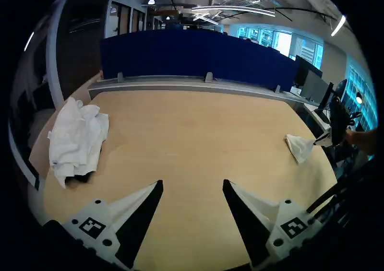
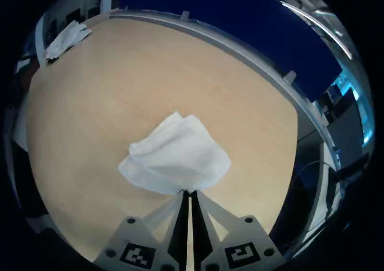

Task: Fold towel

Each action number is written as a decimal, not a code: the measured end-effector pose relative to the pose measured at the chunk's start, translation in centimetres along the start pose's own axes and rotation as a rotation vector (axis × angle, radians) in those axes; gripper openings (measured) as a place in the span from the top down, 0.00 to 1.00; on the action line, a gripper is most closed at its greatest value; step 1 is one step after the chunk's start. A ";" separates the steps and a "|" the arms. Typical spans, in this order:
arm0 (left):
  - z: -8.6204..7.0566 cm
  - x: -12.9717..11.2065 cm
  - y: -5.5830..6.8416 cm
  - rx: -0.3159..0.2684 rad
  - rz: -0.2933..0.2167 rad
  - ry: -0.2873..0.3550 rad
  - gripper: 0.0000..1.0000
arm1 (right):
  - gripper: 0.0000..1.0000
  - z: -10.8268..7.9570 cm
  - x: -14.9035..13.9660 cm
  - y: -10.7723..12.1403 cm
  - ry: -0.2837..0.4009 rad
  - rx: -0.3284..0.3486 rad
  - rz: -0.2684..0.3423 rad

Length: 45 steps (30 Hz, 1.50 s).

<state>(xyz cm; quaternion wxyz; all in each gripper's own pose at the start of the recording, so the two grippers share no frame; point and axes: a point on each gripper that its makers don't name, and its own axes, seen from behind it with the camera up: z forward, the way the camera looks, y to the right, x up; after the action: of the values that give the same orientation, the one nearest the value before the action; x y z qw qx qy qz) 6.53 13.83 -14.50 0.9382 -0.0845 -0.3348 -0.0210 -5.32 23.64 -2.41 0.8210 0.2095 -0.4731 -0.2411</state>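
The left gripper view is looking from the near edge of the table (image 1: pixel 192 127), fairly low and almost level, across to the blue divider (image 1: pixel 192 55) at the far side. The right gripper view is sitting at the table's right side, facing left and tilting down close over the towel (image 2: pixel 175 156). Both are sharing the table, divider, towel and the cloth pile (image 1: pixel 77 136) at far left.
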 end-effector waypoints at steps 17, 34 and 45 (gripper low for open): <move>-0.3 -0.7 -0.3 0.022 0.008 -0.020 0.08 | 0.97 4.2 -7.1 -0.2 -0.131 -0.051 0.209; -0.3 -0.1 0.4 0.008 0.020 -0.015 0.08 | 0.97 4.3 -7.4 -1.1 -0.135 -0.031 0.222; -0.5 -0.1 0.5 0.004 0.021 -0.013 0.08 | 0.91 4.1 -7.6 -1.4 -0.140 -0.036 0.216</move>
<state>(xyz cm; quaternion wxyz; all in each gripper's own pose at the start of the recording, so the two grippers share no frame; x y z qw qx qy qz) 6.80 14.22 -14.98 0.9363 -0.0863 -0.3403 -0.0100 -12.53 26.59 -6.40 0.8108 0.1252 -0.5448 -0.1737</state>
